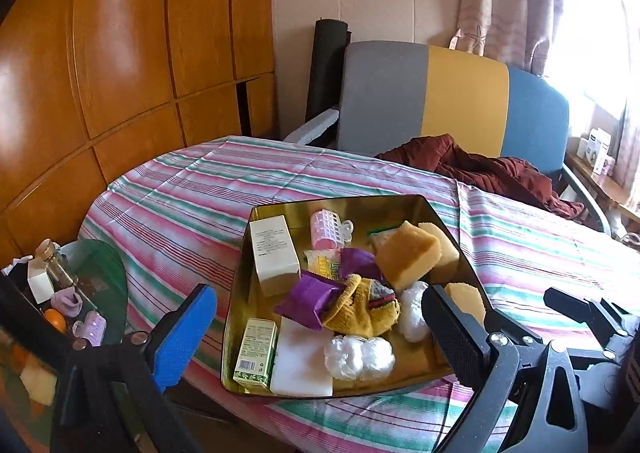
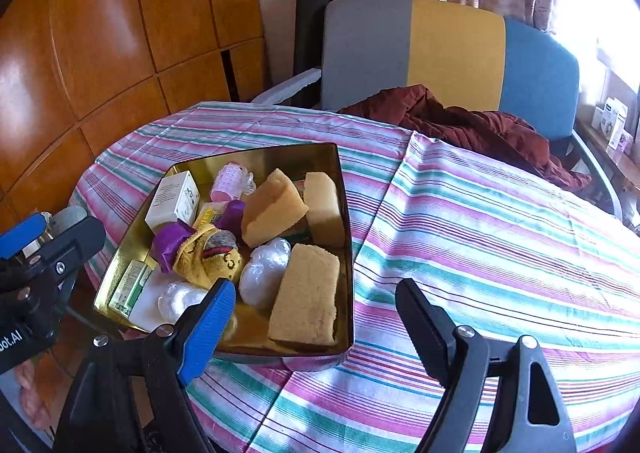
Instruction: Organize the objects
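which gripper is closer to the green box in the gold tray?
Left, judging by the views. The left gripper hangs open right over the tray's near end, where the green box lies. The right gripper hangs open beyond the tray's opposite near corner.

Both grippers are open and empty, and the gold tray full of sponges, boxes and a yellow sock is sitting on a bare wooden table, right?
Not quite. The gold tray sits on a pink, green and white striped tablecloth, not bare wood; the right wrist view shows it. The rest holds: left gripper and right gripper are open and empty, with sponges, boxes and yellow sock inside.
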